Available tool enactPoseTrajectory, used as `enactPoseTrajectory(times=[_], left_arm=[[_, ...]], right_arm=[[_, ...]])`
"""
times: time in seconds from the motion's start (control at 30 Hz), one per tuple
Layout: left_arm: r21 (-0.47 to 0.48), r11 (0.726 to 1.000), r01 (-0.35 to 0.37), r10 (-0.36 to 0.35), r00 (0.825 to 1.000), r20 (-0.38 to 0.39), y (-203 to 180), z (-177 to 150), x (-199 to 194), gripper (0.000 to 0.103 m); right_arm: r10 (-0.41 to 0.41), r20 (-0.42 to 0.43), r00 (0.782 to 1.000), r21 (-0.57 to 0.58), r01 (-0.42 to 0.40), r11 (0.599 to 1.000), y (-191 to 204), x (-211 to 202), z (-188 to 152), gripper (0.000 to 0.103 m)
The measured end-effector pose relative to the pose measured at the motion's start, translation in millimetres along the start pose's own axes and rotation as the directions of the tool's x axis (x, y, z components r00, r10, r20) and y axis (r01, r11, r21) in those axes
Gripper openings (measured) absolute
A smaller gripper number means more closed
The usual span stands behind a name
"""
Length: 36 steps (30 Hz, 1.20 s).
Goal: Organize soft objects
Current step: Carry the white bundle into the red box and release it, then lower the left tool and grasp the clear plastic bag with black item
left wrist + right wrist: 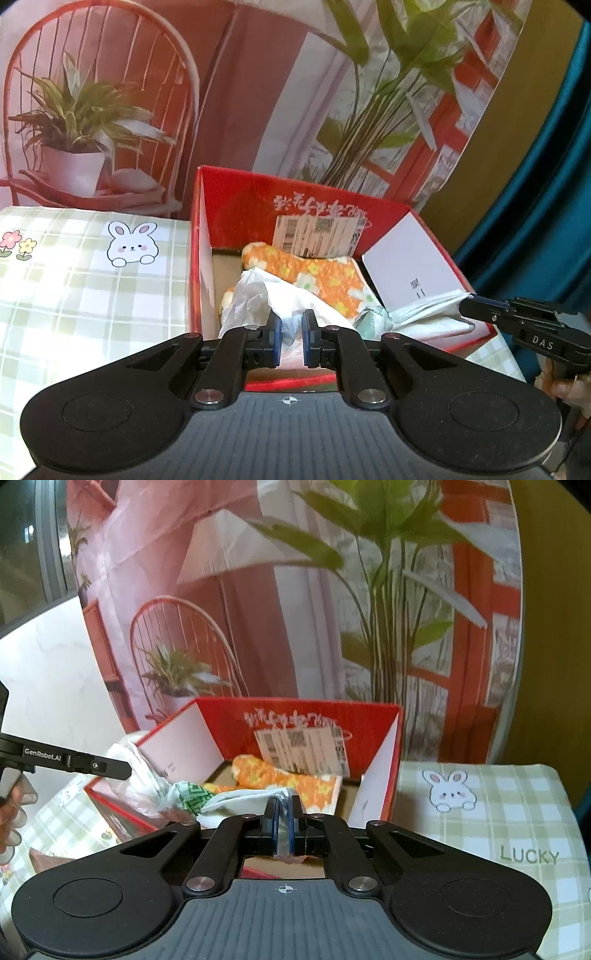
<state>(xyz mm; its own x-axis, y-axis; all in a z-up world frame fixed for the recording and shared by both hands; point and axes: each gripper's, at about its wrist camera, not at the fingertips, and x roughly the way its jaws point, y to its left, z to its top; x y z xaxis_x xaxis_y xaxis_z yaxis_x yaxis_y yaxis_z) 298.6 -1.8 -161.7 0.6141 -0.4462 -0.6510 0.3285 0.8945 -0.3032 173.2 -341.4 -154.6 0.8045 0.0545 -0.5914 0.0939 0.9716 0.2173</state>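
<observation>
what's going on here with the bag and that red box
A person holds a gripper in each hand over an open red box on a checked cloth. Both the left gripper and the right gripper are shut on a crumpled white plastic bag, stretched across the box. Below it lies an orange flowered cloth.
</observation>
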Motion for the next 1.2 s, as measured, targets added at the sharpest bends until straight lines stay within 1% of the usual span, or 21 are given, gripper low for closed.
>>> enactPoseTrajectory(times=[0.27, 0.37, 0.4, 0.43, 0.47, 0.6, 0.67, 0.83, 0.9, 0.93, 0.97, 1.03, 1.13, 1.2], left_arm=[[0.022, 1.000, -0.021, 0.022, 0.999, -0.024, -6.0, -1.5, 3.4, 0.014], [0.035, 0.999, -0.027, 0.028, 0.999, -0.033, -9.2, -3.2, 0.3, 0.026], [0.039, 0.999, -0.024, 0.025, 0.999, -0.031, -10.3, -4.3, -3.1, 0.036], [0.042, 0.999, -0.024, 0.025, 0.999, -0.022, -11.4, -5.8, -7.1, 0.043], [0.042, 0.999, -0.023, 0.023, 1.000, -0.009, -12.0, -7.4, -12.1, 0.045], [0.039, 0.999, -0.018, 0.017, 0.999, 0.031, -15.2, -15.3, -33.3, 0.046], [0.036, 0.999, -0.029, 0.026, 0.998, 0.057, -16.0, -20.5, -46.2, 0.046], [-0.016, 0.999, -0.031, 0.032, 0.994, 0.102, -12.5, -37.6, -74.7, 0.046], [-0.013, 1.000, -0.020, 0.021, 0.994, 0.109, -14.4, -46.7, -83.2, 0.047], [-0.002, 1.000, -0.013, 0.013, 0.994, 0.112, -16.5, -51.6, -86.9, 0.051], [0.005, 1.000, -0.012, 0.012, 0.993, 0.114, -18.0, -56.7, -90.2, 0.053], [-0.008, 1.000, -0.009, 0.010, 0.993, 0.114, -16.8, -66.5, -95.8, 0.054], [-0.052, 0.999, -0.003, 0.009, 0.994, 0.108, -8.2, -78.6, -100.6, 0.054], [-0.062, 0.998, -0.027, 0.033, 0.995, 0.097, -3.6, -85.8, -102.9, 0.054]], right_arm=[[-0.013, -0.016, 1.000, 0.013, 0.013, 1.000, -2.0, 4.4, -6.0, 0.006], [-0.033, -0.021, 0.999, 0.013, 0.034, 0.999, -1.8, 3.7, -6.2, 0.013], [-0.045, -0.021, 0.999, 0.012, 0.046, 0.999, -1.2, 2.7, -6.1, 0.018], [-0.051, -0.017, 0.999, 0.012, 0.051, 0.999, -0.9, 1.1, -6.1, 0.020], [-0.057, -0.013, 0.998, 0.013, 0.057, 0.998, -0.3, -1.0, -5.8, 0.020], [-0.061, 0.010, 0.998, 0.020, 0.061, 0.998, 1.5, -14.5, -5.8, 0.021], [-0.057, 0.026, 0.998, 0.021, 0.057, 0.998, 3.9, -23.2, -6.4, 0.022], [-0.045, 0.061, 0.997, 0.016, 0.044, 0.999, 15.0, -47.4, -16.8, 0.026], [-0.032, 0.065, 0.997, 0.010, 0.032, 0.999, 20.4, -55.9, -24.8, 0.028], [-0.023, 0.066, 0.998, 0.005, 0.022, 1.000, 23.4, -59.6, -28.9, 0.031], [-0.011, 0.066, 0.998, -0.001, 0.011, 1.000, 26.5, -63.4, -33.0, 0.033], [0.002, 0.068, 0.998, -0.013, -0.001, 1.000, 32.5, -70.2, -41.1, 0.039], [0.001, 0.047, 0.999, -0.039, 0.001, 0.999, 40.3, -75.0, -50.3, 0.040], [0.003, 0.029, 1.000, -0.046, -0.001, 0.999, 43.7, -77.3, -56.4, 0.040]])
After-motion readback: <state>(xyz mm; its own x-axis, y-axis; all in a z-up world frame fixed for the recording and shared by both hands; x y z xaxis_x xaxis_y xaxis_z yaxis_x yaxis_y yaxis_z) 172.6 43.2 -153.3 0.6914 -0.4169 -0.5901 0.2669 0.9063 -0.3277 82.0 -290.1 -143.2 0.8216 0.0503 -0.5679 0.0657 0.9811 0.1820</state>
